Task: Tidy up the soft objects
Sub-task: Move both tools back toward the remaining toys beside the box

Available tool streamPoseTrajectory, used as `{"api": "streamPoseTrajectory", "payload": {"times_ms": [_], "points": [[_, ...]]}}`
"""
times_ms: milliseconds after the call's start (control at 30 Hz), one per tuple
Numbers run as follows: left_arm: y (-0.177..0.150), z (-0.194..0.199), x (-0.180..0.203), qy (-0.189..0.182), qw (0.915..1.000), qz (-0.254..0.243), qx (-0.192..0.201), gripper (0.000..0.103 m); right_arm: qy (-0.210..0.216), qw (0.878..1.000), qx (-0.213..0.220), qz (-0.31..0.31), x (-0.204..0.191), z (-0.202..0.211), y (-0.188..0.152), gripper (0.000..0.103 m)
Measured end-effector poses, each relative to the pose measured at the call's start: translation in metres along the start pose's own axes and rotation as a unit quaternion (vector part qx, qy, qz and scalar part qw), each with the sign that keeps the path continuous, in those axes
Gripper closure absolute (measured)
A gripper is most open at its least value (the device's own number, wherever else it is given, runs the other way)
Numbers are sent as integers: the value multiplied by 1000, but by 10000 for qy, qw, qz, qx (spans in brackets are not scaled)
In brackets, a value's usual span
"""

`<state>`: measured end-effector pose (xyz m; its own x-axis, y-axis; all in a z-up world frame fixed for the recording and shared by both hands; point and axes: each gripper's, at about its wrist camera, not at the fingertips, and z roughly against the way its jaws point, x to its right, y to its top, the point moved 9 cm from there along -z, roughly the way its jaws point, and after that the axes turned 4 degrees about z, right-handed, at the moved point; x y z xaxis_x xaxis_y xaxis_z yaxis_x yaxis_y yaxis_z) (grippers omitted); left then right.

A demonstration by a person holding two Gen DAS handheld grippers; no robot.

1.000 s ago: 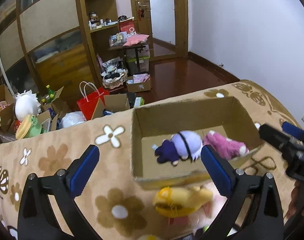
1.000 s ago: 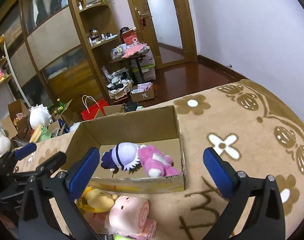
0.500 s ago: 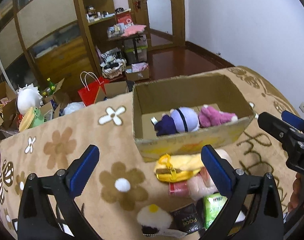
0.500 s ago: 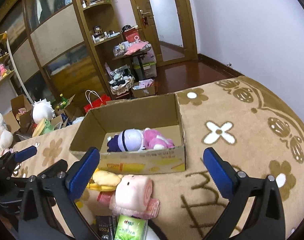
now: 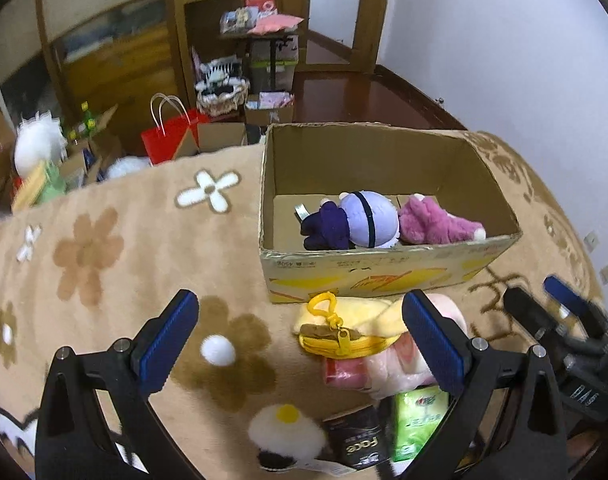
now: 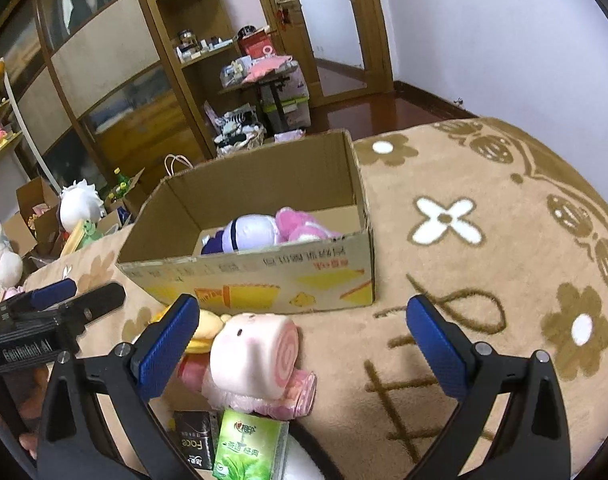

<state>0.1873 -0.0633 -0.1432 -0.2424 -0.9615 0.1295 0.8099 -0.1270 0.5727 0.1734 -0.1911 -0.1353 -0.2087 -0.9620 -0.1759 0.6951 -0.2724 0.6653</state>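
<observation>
Both sets of jaws are gaping wide and gripping nothing. The left gripper (image 5: 300,340) is hovering over the flower-patterned beige carpet (image 5: 104,248), and the right gripper (image 6: 300,344) is hanging just in front of the heap.

Between the right jaws, towards the left one, is lying the pink swirl-ended roll-shaped plush (image 6: 252,356), resting on its side near the front wall of the open brown cardboard box (image 6: 264,280), its pale face turned up. Beside it, nearer the left gripper, the yellow zip-up plush pouch with a clip ring (image 5: 340,332) is touching the box front. A white egg-like plush with a yellow centre (image 5: 284,432) is sitting closer to the camera, with a green tissue pack (image 6: 248,444) and a black packet (image 6: 194,440) alongside.

Inside the box, against its front wall, a lilac-headed doll in dark purple (image 5: 352,226) is lying next to a magenta fuzzy plush (image 5: 436,224).

My read: the roll is next. It looks squashy, so the right jaws should be straddling its middle, squeezing firmly, then lifting clear over the box rim into the free space at either end.
</observation>
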Motion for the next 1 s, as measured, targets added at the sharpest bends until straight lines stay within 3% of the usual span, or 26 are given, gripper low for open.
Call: {"api": "streamPoseTrajectory", "payload": {"times_ms": [467, 1000], "points": [[-1, -15, 13, -177, 9995, -126, -213, 2, 268, 9984, -335, 381, -26, -28, -26, 0], [-22, -53, 40, -259, 9958, -556, -674, 2, 248, 9948, -839, 523, -38, -63, -47, 0]]}}
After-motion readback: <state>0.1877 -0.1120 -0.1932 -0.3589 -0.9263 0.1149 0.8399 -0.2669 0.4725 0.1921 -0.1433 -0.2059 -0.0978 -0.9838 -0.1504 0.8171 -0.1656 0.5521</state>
